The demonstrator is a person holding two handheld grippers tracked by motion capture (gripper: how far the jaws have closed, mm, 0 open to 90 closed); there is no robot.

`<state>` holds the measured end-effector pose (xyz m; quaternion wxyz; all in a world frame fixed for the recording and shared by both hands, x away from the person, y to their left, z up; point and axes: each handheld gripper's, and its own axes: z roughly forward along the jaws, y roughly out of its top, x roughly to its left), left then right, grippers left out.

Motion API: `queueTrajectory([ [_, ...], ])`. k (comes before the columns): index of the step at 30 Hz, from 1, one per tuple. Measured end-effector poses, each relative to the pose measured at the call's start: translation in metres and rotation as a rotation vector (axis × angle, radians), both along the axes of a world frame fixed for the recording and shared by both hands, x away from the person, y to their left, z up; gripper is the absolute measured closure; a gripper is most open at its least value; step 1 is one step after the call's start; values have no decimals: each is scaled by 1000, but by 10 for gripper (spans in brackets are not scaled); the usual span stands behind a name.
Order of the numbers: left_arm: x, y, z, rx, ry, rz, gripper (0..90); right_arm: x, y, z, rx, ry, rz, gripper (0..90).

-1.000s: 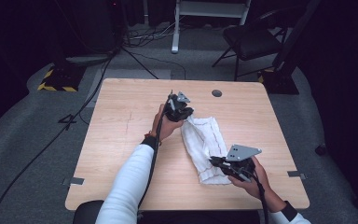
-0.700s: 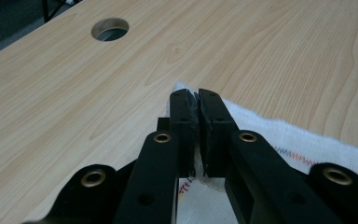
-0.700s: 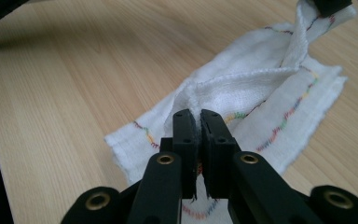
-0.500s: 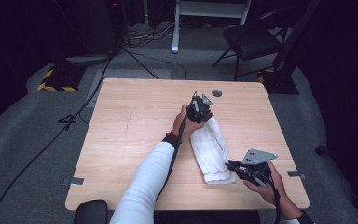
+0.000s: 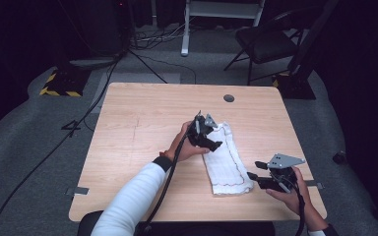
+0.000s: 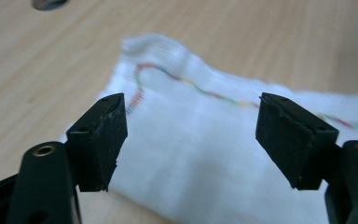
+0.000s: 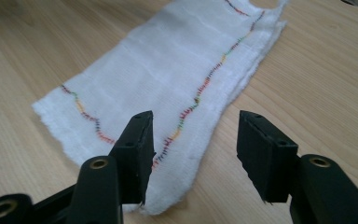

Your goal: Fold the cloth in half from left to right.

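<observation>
I am hovering both grippers, left (image 5: 216, 145) and right (image 5: 252, 179), jaws apart, over the folded cloth (image 5: 225, 157); pinching one layer risks unfolding it.

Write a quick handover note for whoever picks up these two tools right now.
Left tool: open, over the far end of the white folded cloth with multicoloured stitching, holding nothing.
Right tool: open, at the cloth's near end, holding nothing.
The cloth lies flat as a long folded strip on the light wooden table.
Done: lengthwise fold, judging by its shape.
Left: probably grip both ends and fold again.
</observation>
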<state>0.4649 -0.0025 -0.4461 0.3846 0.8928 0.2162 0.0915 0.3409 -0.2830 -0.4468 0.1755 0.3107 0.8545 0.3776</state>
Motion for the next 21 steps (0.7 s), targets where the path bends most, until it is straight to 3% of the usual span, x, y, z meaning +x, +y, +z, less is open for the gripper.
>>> queueTrajectory([
  [1, 0, 0, 0, 0, 0, 0, 248, 0, 0, 0, 0, 0, 0, 470],
  [2, -17, 1, -2, 12, 4, -58, 249, 3, -1, -3, -24, 8, -9, 466],
  [6, -49, -4, -10, 48, -8, -148, 247, 9, -4, -10, -64, 21, -10, 448],
  [10, -66, -7, -13, 49, 1, -190, 250, 13, -7, -17, -67, 40, -11, 443],
  [12, -80, -9, -20, 88, -8, -227, 273, 15, -6, -24, -102, 53, 2, 436],
  [15, -89, -7, -29, 152, -11, -251, 296, 15, -3, -30, -116, 71, 35, 425],
  [18, -92, 1, -37, 163, 17, -238, 304, 12, 3, -34, -145, 74, 68, 420],
  [21, -91, 10, -42, 146, 49, -238, 313, 10, 9, -35, -149, 80, 81, 416],
])
